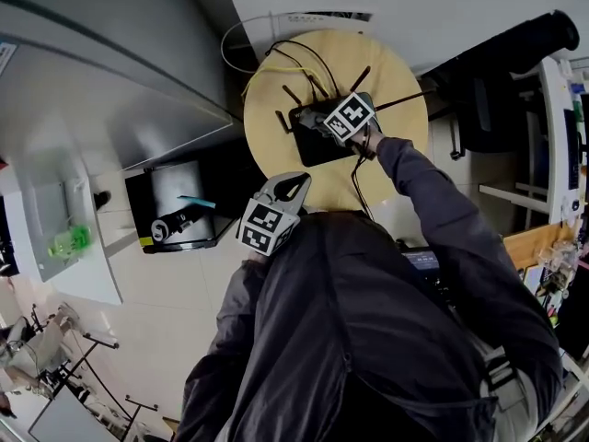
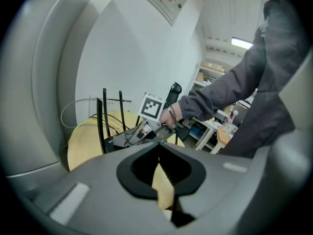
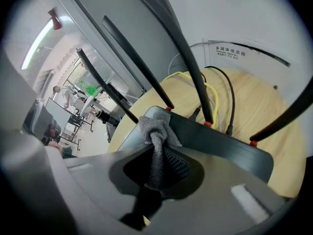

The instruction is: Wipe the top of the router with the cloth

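A black router (image 1: pixel 315 145) with several upright antennas (image 3: pixel 190 67) lies on a round wooden table (image 1: pixel 276 99). My right gripper (image 1: pixel 313 118) reaches over the router's far left corner, shut on a bunched grey cloth (image 3: pixel 155 133). The cloth presses on the router's dark top (image 3: pixel 220 143) near that corner. My left gripper (image 1: pixel 293 188) hovers at the table's near edge, short of the router, jaws shut with nothing between them. In the left gripper view the router (image 2: pixel 115 140) and the right gripper (image 2: pixel 142 131) sit ahead, beyond my left gripper (image 2: pixel 159 148).
Yellow and black cables (image 3: pixel 215 94) run from the router's back across the table toward the wall. A black stand with a silver device (image 1: pixel 179 212) sits on the floor left of the table. A grey cabinet (image 1: pixel 101 90) is at left, and desks and shelves (image 1: pixel 543 155) at right.
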